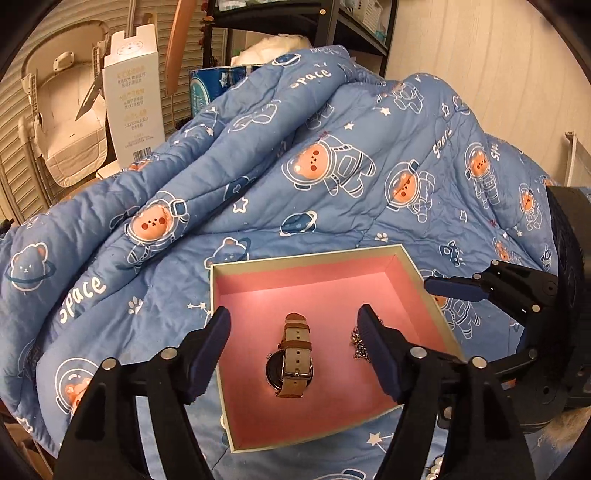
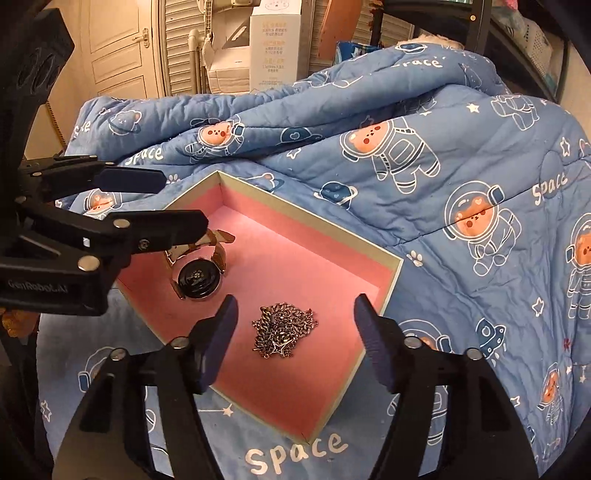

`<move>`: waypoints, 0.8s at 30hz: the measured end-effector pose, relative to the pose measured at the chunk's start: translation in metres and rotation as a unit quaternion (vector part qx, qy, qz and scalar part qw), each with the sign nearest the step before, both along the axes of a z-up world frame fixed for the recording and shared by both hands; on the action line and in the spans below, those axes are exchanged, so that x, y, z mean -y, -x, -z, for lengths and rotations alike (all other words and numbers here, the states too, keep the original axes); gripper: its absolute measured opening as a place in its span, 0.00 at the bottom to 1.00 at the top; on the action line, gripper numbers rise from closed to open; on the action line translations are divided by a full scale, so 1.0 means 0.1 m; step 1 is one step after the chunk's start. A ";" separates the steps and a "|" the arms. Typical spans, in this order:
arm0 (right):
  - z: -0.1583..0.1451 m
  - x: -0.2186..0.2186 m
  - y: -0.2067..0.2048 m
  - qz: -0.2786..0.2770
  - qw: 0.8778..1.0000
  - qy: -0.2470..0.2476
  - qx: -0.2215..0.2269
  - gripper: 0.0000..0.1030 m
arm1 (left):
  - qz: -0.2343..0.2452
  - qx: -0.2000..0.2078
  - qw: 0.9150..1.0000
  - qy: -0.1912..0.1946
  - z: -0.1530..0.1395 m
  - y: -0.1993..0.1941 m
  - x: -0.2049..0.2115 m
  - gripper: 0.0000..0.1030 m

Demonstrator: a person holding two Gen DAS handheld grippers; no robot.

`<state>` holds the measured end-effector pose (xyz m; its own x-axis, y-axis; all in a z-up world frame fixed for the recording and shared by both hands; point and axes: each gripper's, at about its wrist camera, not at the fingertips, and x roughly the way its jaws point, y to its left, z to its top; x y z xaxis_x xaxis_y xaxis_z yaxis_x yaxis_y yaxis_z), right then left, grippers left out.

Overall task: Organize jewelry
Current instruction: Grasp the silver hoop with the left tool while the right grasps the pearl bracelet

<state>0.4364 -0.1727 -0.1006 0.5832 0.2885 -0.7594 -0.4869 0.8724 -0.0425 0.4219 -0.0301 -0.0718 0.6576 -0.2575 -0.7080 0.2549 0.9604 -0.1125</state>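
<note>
A shallow box with a pink lining (image 1: 266,273) (image 2: 369,280) lies on the blue quilt. A watch with a tan strap (image 1: 293,356) (image 2: 197,275) lies inside it. A silver chain necklace (image 2: 282,330) is heaped in the box beside the watch; in the left wrist view the necklace (image 1: 357,341) is partly hidden by a finger. My left gripper (image 1: 295,350) (image 2: 181,206) is open and empty, hovering over the watch. My right gripper (image 2: 295,332) (image 1: 443,306) is open and empty, hovering over the necklace.
The blue space-bear quilt (image 1: 332,147) (image 2: 443,166) is bunched up high behind the box. A white carton (image 1: 133,99) (image 2: 275,44) and a black shelf (image 1: 332,22) stand beyond it. White pearl beads (image 1: 436,467) lie by the box's near corner.
</note>
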 end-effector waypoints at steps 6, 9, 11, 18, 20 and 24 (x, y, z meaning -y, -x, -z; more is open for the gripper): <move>-0.12 0.18 0.30 0.038 0.998 -0.040 0.019 0.80 | -0.017 0.010 0.999 0.035 -0.06 0.37 -0.16 0.93; -0.15 0.27 0.55 0.047 0.997 -0.059 0.024 0.84 | -0.022 0.004 0.998 0.053 -0.01 0.62 -0.22 0.93; -0.14 0.34 0.73 0.054 0.996 -0.065 0.023 0.84 | -0.028 0.001 0.998 0.054 0.03 0.79 -0.25 0.93; 0.05 0.55 1.34 0.069 0.995 -0.071 0.002 0.84 | -0.022 -0.006 0.999 0.022 0.25 1.43 -0.25 0.93; 0.12 0.58 1.49 0.071 0.995 -0.075 -0.006 0.84 | -0.018 -0.013 1.000 0.006 0.33 1.57 -0.23 0.93; 0.22 0.66 1.71 0.086 0.993 -0.078 -0.012 0.84 | -0.018 -0.024 1.000 0.003 0.45 1.81 -0.22 0.93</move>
<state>0.2659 -0.2391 -0.1223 0.6159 0.3016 -0.7278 -0.3286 0.9380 0.1106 0.2413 -0.0083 -0.1168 0.6320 -0.2396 -0.7370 0.2152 0.9679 -0.1302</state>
